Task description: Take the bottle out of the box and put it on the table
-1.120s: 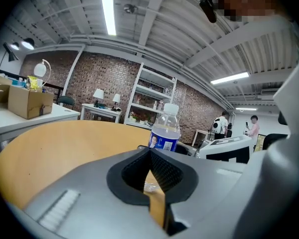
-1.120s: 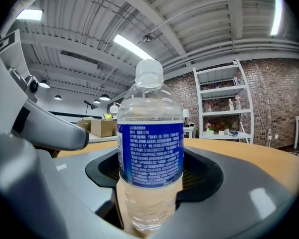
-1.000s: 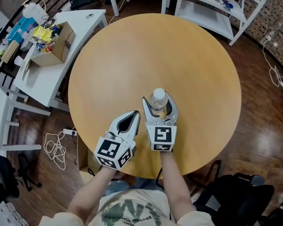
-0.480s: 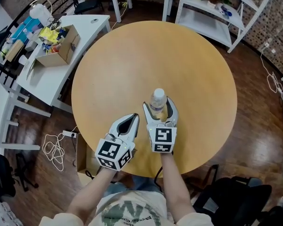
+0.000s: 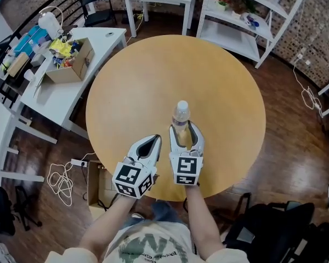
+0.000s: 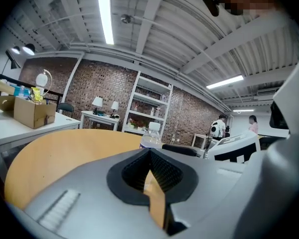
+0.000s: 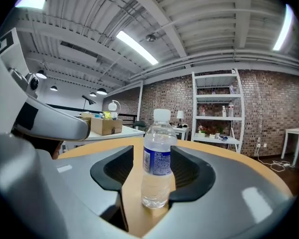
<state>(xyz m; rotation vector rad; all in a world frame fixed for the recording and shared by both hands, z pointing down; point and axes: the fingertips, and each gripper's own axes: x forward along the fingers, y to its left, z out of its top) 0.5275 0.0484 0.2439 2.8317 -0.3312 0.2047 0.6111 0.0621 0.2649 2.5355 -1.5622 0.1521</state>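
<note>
The left gripper [image 5: 152,142] is closed and empty, beside the action. Just right of it the bottle [image 5: 181,114] stands upright on the surface [image 5: 148,75], between the right gripper's [image 5: 185,133] parted jaws, apparently untouched.

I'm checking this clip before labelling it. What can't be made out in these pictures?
Bottle, left gripper view: only cap and shoulder show; the body of the left gripper hides the rest.
Bottle label, right gripper view: print too small to read.
Cardboard box on the floor, head view: mostly hidden by the table edge; contents unseen.
</note>
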